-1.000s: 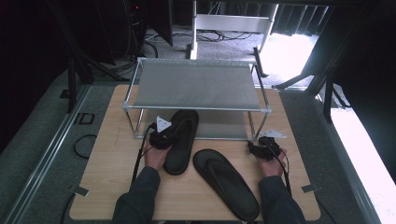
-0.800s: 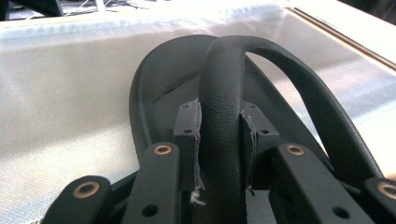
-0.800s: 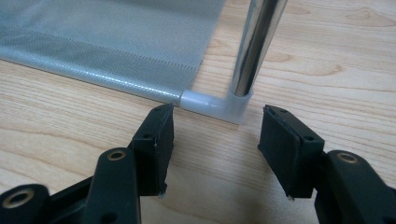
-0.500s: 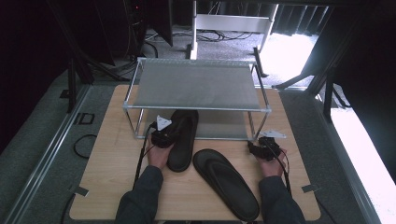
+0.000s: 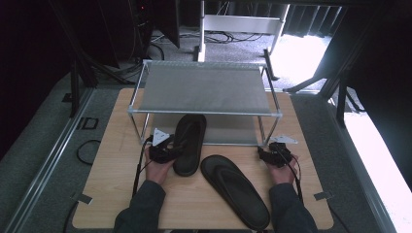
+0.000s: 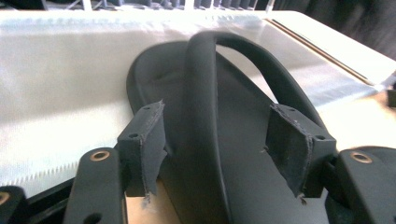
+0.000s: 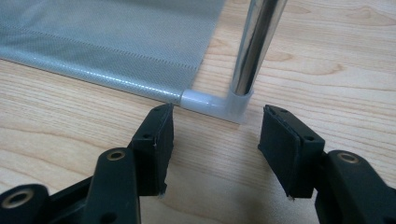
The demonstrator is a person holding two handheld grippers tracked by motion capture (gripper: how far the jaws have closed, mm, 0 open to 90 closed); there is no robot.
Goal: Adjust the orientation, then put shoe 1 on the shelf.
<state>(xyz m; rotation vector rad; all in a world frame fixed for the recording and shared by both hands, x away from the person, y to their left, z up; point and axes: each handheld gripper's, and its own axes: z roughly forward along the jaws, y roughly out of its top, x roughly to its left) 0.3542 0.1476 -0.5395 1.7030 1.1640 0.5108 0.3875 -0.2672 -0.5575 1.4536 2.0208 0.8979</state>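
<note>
While the left gripper (image 5: 171, 151), jaws just spread off the first sandal (image 5: 189, 143) half under the rack (image 5: 206, 87), sat centre-left, the second sandal (image 5: 235, 189) lay lower centre, slanting toward the open, empty right gripper (image 5: 273, 154).

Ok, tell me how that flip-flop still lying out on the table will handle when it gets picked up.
The flip-flop on the table looks like flat foam or rubber, so it is probably light. Long and thin, it may droop if held by one end. Its matte surface should grip rather than slip, and lying flat it shouldn't roll. The raised strap, as on the other flip-flop, offers a hold.
</note>
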